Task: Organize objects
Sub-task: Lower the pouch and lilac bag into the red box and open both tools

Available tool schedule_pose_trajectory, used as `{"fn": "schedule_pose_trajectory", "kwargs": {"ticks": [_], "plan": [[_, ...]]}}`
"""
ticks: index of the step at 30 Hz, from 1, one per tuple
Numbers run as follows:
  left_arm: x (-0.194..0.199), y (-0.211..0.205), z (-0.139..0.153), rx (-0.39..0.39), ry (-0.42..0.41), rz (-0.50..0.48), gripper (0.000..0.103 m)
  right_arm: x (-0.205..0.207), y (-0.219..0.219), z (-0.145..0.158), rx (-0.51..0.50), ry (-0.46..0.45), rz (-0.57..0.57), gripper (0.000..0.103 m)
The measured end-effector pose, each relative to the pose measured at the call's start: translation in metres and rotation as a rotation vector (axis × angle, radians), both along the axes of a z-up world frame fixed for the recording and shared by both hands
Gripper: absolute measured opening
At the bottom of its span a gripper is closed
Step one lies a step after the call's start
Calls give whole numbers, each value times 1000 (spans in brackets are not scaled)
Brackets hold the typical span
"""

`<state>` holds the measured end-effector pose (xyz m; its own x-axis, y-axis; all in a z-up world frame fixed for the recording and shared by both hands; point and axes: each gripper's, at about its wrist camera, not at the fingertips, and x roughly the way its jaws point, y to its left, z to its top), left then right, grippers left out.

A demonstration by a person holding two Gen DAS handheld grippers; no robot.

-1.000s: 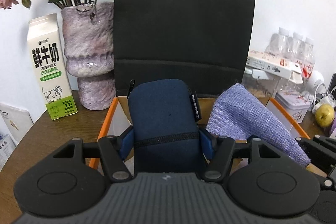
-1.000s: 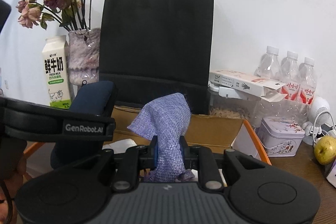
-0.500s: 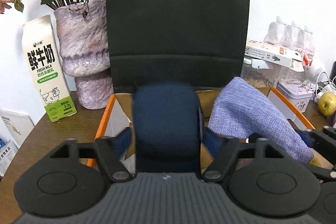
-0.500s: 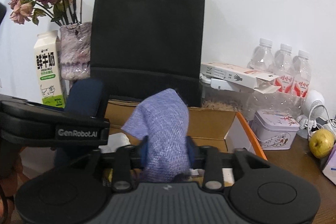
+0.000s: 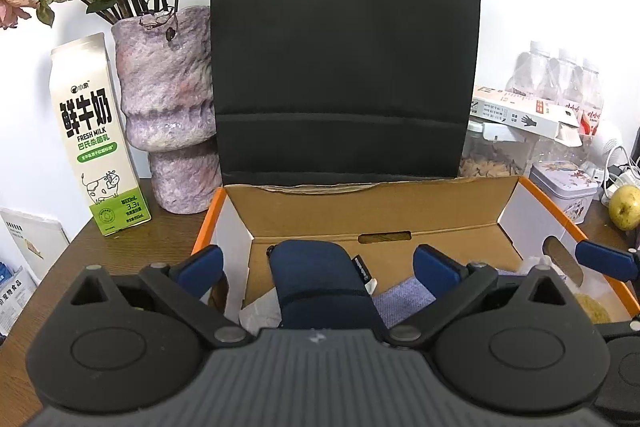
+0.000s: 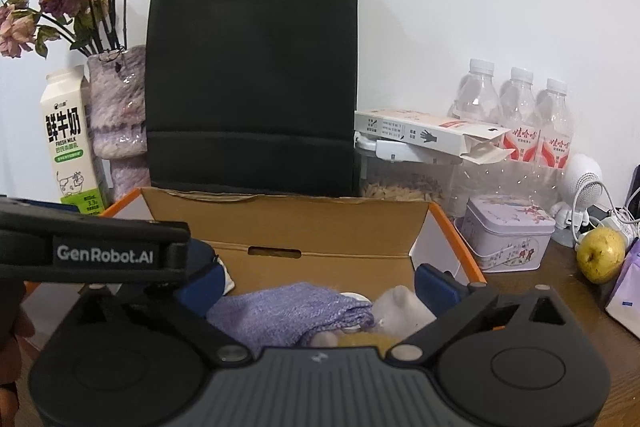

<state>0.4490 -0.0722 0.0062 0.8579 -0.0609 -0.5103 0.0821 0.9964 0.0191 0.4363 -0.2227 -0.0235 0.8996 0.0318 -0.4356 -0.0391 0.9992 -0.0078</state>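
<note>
Two items lie boxed: we find the dark-blue fabric pouch [image 5: 320,279] between the left gripper [image 5: 318,267]'s opening jaws and the lilac woven cloth [image 6: 296,311] between the right gripper [image 6: 316,291]'s, both unclamped inside the orange-edged cardboard box [image 5: 360,207]; other tabletop [image 5: 64,267] clutter remains.

An open cardboard box [image 5: 372,211] sits on the table [image 5: 132,239], with a paper bag [image 5: 344,43] standing just behind it. Inside the box, a case [image 5: 320,279] lies toward the left wall and a cloth pouch [image 6: 288,311] beside it to the right. A milk carton [image 5: 94,135] and vase [image 5: 168,99] stand near the table's back left; a tin [image 6: 508,231], bottles [image 6: 516,115] and an apple [image 6: 600,253] stand right of the box.
</note>
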Motion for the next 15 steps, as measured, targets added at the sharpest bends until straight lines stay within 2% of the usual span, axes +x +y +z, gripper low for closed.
{"fn": "schedule_pose_trajectory", "kwargs": {"ticks": [15], "plan": [[-12, 7, 14, -46, -29, -11, 103, -7, -2, 4, 26, -4, 11, 103]]}}
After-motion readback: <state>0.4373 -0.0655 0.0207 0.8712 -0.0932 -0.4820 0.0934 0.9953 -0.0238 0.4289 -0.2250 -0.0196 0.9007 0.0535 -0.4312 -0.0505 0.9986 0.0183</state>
